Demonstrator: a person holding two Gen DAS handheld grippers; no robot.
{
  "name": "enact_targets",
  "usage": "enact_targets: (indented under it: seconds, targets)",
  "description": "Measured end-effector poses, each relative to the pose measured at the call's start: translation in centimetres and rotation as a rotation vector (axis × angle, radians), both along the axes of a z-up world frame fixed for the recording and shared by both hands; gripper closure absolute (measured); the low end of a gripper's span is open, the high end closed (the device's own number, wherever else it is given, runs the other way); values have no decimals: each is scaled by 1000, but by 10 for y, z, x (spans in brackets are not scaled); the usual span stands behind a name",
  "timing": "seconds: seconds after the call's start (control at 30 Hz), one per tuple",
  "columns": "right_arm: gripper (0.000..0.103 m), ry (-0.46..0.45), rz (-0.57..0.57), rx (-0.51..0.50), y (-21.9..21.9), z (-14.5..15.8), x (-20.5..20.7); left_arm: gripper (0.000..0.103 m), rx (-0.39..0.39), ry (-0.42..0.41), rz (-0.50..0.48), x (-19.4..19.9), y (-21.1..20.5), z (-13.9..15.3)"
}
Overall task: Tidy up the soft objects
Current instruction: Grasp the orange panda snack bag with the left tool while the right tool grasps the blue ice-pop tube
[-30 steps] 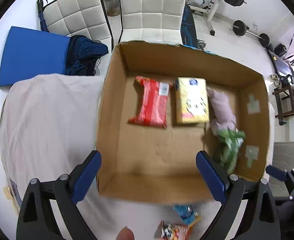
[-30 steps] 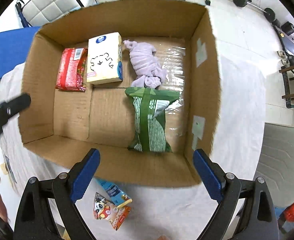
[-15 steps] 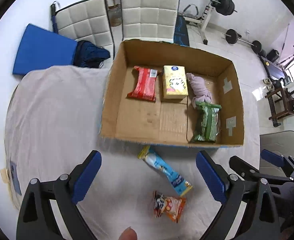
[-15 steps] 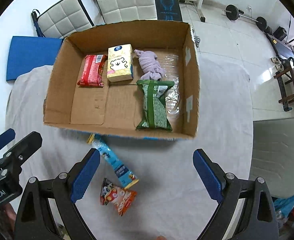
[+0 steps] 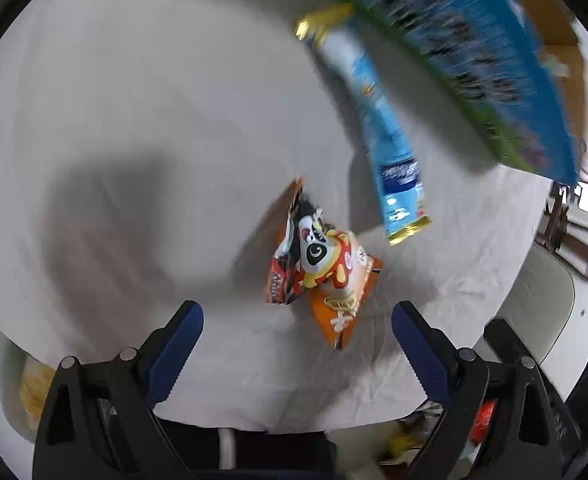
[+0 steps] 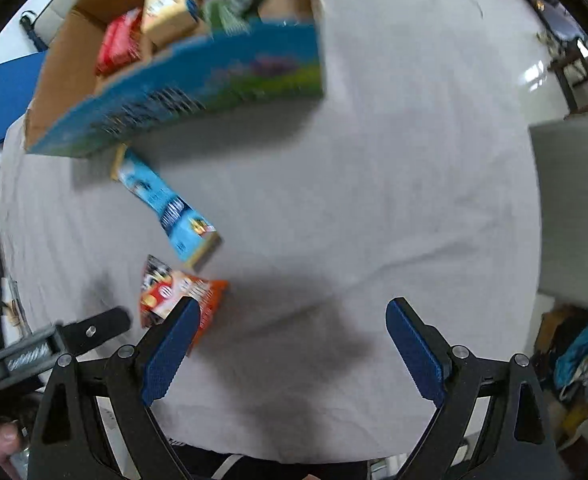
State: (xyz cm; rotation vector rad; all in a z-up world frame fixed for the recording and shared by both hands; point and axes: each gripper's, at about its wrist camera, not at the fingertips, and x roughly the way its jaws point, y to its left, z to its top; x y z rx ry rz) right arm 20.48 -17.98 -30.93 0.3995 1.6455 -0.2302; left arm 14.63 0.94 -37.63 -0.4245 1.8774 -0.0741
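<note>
White-clothed table (image 6: 374, 160); box (image 6: 182, 80) at far edge held sorted items. Orange pack (image 5: 326, 276) and blue pack (image 5: 390, 140) lay outside near box, unsorted. Left gripper (image 5: 294, 332) and right gripper (image 6: 286, 336) both wide open, empty.

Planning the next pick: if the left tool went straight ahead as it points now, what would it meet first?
Probably the orange snack packet, lying on the cloth between the open left tool fingers' line; depth is unclear.
</note>
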Motion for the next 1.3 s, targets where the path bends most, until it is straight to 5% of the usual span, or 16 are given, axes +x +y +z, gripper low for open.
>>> enact_targets:
  seconds: [0.13, 0.2, 0.37, 0.63, 1.07, 1.1, 1.17, 1.3]
  targets:
    - [7, 6, -1, 6, -1, -13, -6, 10, -33, 25, 21, -2, -21, -28]
    - [7, 4, 18, 2, 2, -15, -4, 43, -25, 27, 20, -1, -30, -38]
    - [7, -28, 97, 9, 15, -9, 14, 58, -8, -28, -8, 1, -28, -34]
    - [7, -76, 287, 18, 83, -21, 81, 59, 147, -103, -121, 10, 31, -19]
    - [18, 15, 423, -72, 168, -95, 130, 42, -8, -22, 85, 22, 74, -53]
    - [19, 26, 421, -78, 169, -101, 131, 41, -3, -20, 91, 23, 74, -54]
    - [48, 23, 428, -95, 169, -104, 130, 41, 7, -28, 98, 26, 71, -54]
    - [76, 33, 435, -115, 167, -103, 124, 51, 37, -50, 108, 26, 71, -50]
